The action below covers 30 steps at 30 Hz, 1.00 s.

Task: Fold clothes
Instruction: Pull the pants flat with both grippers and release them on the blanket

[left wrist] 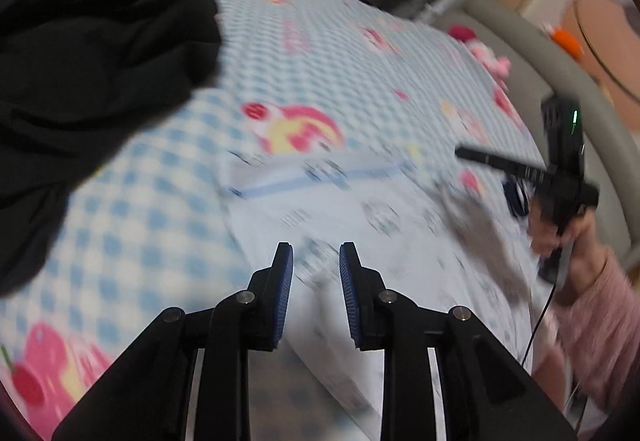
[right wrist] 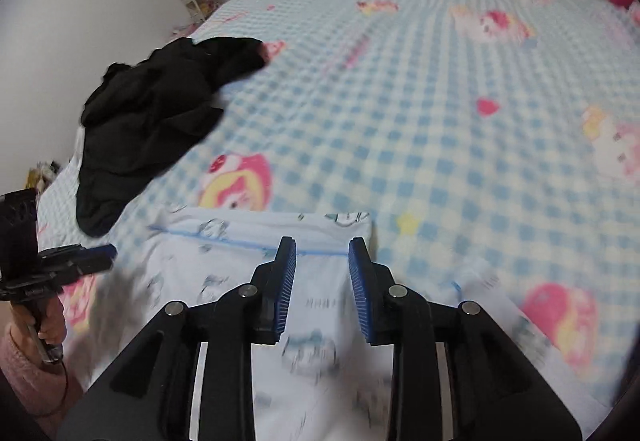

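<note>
Pale printed garment (right wrist: 240, 281) lies near bed edge, black clothes (right wrist: 152, 113) apart; both grippers' fingers (left wrist: 285, 281) released w/ nothing between

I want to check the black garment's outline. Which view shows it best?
The right wrist view: the whole black garment lies crumpled on the checked bedspread, all edges visible. The left wrist view cuts it off at the frame's left edge.

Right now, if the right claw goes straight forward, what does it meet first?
Probably the pale blue printed garment lying under the open right claw; past its blue-piped edge comes the blue checked bedsheet. Depth is unclear.
</note>
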Each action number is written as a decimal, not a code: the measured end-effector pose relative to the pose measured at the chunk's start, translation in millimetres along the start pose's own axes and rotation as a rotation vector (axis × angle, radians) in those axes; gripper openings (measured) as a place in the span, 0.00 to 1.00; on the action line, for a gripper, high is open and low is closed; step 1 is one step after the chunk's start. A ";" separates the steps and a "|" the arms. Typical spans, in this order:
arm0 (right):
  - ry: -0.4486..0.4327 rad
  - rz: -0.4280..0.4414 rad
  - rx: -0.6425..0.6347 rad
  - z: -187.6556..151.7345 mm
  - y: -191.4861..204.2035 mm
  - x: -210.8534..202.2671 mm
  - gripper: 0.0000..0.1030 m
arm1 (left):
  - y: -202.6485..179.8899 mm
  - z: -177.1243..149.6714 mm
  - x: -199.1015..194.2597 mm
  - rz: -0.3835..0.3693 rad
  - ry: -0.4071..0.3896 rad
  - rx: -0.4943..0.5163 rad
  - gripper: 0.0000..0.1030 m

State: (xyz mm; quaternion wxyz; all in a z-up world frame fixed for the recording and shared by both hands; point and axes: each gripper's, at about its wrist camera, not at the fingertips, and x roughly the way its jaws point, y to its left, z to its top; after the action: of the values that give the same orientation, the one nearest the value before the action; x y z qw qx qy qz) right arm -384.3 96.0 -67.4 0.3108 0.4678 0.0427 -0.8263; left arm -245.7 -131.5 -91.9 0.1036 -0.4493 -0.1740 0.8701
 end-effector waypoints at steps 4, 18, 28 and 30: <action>-0.003 -0.078 -0.018 -31.2 16.2 -54.8 0.28 | -29.7 -36.2 -18.3 -0.047 0.022 0.024 0.25; -0.043 -0.185 0.140 -259.6 52.0 -133.7 0.28 | -65.6 -173.5 -19.0 0.064 0.083 -0.033 0.25; -0.171 -0.252 0.315 -305.1 36.6 -156.6 0.35 | -34.8 -200.7 -60.1 -0.037 -0.058 -0.238 0.34; -0.150 -0.260 0.339 -311.4 30.7 -155.4 0.35 | -26.6 -204.2 -57.5 -0.086 -0.040 -0.293 0.34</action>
State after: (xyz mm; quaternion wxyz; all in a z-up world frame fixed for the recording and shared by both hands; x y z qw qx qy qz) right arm -77.4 257.4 -110.3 0.1207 0.4411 -0.0602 -0.8873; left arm -44.9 -83.6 -147.8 0.0705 -0.4343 -0.3201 0.8390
